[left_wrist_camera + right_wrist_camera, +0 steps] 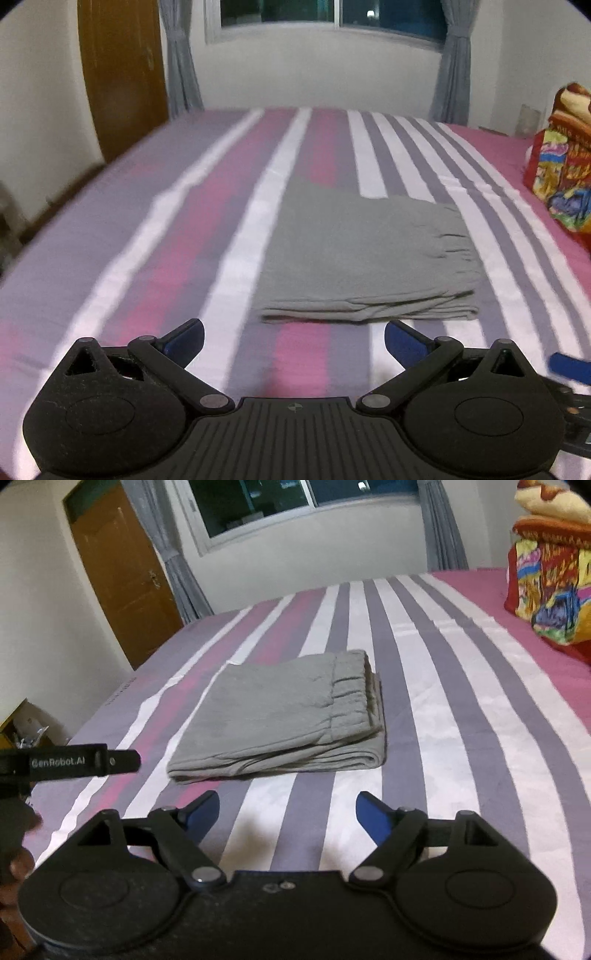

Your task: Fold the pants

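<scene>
Pants [280, 716] folded, both grippers clear.
My left gripper [293, 341] and right gripper [288, 812] gape wide, empty; I'd leave the stack untouched on the bed [443, 720].

Folded pants [280, 716] on bed [461, 709], bedding pile [546, 587] far right, door [122, 576] left, window [280, 502] behind

Left hand-held gripper [293, 341] jaws spread wide, nothing between; right hand-held gripper [288, 812] likewise, tilted downward.
</scene>
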### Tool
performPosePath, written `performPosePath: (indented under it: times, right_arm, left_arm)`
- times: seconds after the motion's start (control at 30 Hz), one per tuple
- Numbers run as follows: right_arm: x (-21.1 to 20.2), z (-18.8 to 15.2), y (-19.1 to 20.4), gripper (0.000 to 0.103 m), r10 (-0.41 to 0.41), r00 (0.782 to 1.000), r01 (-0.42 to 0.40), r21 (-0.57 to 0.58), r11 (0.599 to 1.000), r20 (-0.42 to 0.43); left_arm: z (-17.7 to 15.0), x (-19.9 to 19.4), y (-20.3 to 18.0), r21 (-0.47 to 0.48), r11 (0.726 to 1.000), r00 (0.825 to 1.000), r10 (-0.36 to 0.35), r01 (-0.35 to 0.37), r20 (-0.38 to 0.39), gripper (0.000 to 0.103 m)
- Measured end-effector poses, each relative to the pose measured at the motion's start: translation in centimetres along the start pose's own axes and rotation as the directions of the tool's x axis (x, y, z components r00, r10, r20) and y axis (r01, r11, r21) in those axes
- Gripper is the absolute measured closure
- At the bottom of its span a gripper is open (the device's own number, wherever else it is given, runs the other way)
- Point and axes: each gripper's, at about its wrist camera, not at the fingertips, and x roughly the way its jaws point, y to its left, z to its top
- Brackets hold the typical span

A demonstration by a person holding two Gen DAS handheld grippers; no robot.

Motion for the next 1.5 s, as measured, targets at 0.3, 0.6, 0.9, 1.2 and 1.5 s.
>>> performPosePath:
  times: [0.3,0.6,0.9,1.2,1.5]
  right_arm:
    - [-6.4,-1.1,2.2,0.01,-0.026,0.991,0.035,-0.071,0.997,0.135]
    - [-11.2,-2.4,4.7,0.001,-0.081,0.96,0.12,-0.133,0.984,0.268]
    - [-14.0,-2.9,4.6,0.0,-0.184,0.923,0.211,-0.044,0.977,0.337]
    - [-14.6,-2.9,4.3,0.0,-0.17,0.917,0.196,-0.036,0.98,0.361]
    - [-14.7,-3.0,4.6,0.0,-0.174,0.916,0.198,-0.03,0.98,0.362]
  left_arm:
    - [-1.5,-6.9,0.3,0.052,0.998,0.996,-0.033,0.028,0.087,0.0]
    - [-3.5,-12.2,0.9,0.03,0.997,0.984,-0.071,0.067,0.162,0.0]
    - [-4.8,-15.0,0.7,0.029,0.999,0.978,-0.049,0.044,0.2,0.0]
    - [-5.0,-15.8,0.8,0.016,0.999,0.977,-0.041,0.039,0.208,0.0]
    - [-5.0,-15.6,0.8,0.015,0.999,0.978,-0.042,0.04,0.205,0.0]
